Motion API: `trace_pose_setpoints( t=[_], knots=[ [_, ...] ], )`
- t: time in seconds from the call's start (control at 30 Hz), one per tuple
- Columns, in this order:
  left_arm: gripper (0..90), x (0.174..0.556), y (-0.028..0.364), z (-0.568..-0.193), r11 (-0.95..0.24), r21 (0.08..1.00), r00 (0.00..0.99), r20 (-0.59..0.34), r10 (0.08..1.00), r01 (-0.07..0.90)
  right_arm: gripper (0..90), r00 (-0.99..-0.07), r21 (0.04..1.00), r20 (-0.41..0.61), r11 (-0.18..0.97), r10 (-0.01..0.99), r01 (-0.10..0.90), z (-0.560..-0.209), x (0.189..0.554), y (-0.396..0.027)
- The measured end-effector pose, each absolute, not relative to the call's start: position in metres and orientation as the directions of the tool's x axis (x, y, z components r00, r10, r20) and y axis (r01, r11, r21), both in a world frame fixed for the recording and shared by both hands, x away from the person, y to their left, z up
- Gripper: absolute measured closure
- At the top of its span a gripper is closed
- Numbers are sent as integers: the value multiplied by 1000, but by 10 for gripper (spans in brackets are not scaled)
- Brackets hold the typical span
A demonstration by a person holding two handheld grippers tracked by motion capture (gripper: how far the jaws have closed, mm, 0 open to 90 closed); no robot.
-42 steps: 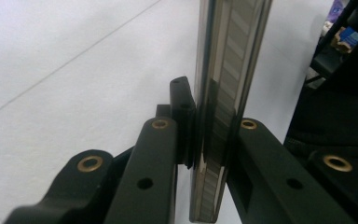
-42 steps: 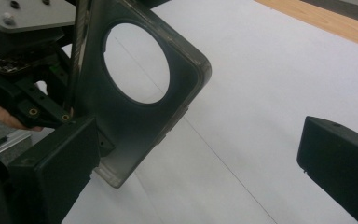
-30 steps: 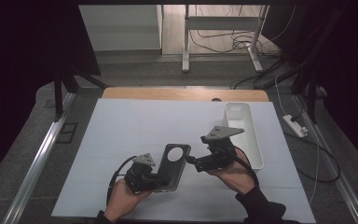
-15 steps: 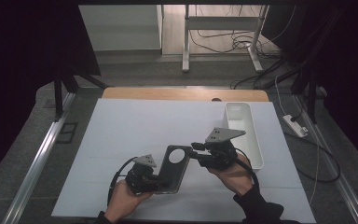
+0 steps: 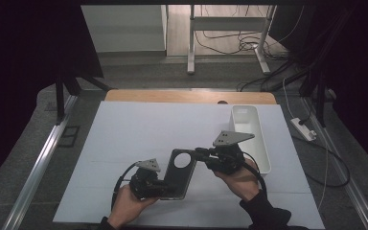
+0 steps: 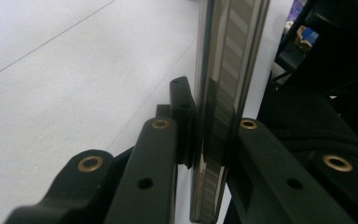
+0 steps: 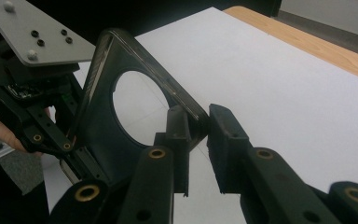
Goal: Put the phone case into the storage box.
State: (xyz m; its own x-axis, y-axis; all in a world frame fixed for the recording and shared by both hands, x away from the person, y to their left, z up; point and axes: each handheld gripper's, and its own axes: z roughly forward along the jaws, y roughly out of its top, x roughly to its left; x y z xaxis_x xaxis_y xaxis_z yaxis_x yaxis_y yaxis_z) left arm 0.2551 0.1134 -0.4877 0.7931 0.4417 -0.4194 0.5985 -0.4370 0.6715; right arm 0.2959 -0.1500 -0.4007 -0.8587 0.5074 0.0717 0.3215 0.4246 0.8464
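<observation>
Overhead, high view: both hands come in from the bottom edge and work over a white sheet (image 5: 139, 139) that covers the tabletop (image 5: 187, 97).
Held thing: a dark phone case (image 5: 181, 168) with a round camera hole, lifted over the near middle of the sheet, between the two grippers.
Left hand-held gripper (image 5: 165, 188): clamped on the case's near end, with the left hand (image 5: 127, 207) behind it.
Right hand-held gripper (image 5: 200, 154): at the case's far right corner, with the right hand (image 5: 239, 179) behind it and its grey plate on top.
Bin: a white oblong bin (image 5: 254, 136) lies on the right part of the sheet, just beyond the right gripper and apart from the case.
Left gripper view, case: the phone case (image 6: 223, 84) is seen edge-on and rises upright through the middle of the picture.
Left gripper view, jaws: both jaws of the left hand-held gripper (image 6: 214, 140) press against the case's two faces, a firm clench on it; the white sheet (image 6: 74, 84) lies behind.
Right gripper view, case: the phone case (image 7: 102, 135) stands tilted, its round hole showing the sheet (image 7: 270, 74) through it.
Right gripper view, jaws: the right hand-held gripper (image 7: 200, 125) has just been closing, and its pads sit tight on either side of the case's corner, grasping it.
Right gripper view, farther off: the left hand-held gripper (image 7: 56, 142) grips the case's opposite end, under its grey plate.
</observation>
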Motion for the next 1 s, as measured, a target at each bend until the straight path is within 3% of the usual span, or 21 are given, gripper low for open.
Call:
trace_pose_setpoints(
  t=[0.3, 0.5, 0.57, 0.63, 0.7, 0.73, 0.77, 0.87, 1.0],
  knots=[
    [842, 256, 112, -490, -431, 688, 804, -418, 424, 584, 788, -855, 854, 68, 412, 514, 317, -398, 294, -150],
    [778, 256, 111, -490, -422, 701, 810, -413, 416, 575, 791, -855, 862, 60, 406, 515, 305, -396, 292, -151],
    [673, 257, 112, -489, -413, 707, 810, -413, 417, 574, 791, -856, 864, 58, 404, 514, 302, -394, 292, -151],
    [632, 257, 112, -489, -404, 719, 813, -405, 418, 566, 792, -855, 867, 55, 401, 515, 297, -393, 291, -152],
    [519, 256, 113, -488, -399, 726, 816, -401, 416, 560, 792, -854, 867, 52, 401, 517, 296, -392, 291, -153],
    [519, 255, 113, -485, -391, 742, 823, -383, 421, 545, 791, -853, 867, 50, 402, 519, 295, -392, 291, -153],
    [404, 254, 113, -484, -384, 751, 825, -375, 422, 537, 792, -851, 866, 45, 404, 523, 294, -391, 291, -154],
    [233, 252, 115, -480, -369, 773, 836, -363, 411, 517, 791, -846, 864, 37, 409, 532, 295, -389, 292, -156],
    [91, 247, 123, -475, -358, 796, 845, -328, 423, 488, 791, -840, 863, 27, 412, 542, 294, -386, 293, -160]
  ],
)
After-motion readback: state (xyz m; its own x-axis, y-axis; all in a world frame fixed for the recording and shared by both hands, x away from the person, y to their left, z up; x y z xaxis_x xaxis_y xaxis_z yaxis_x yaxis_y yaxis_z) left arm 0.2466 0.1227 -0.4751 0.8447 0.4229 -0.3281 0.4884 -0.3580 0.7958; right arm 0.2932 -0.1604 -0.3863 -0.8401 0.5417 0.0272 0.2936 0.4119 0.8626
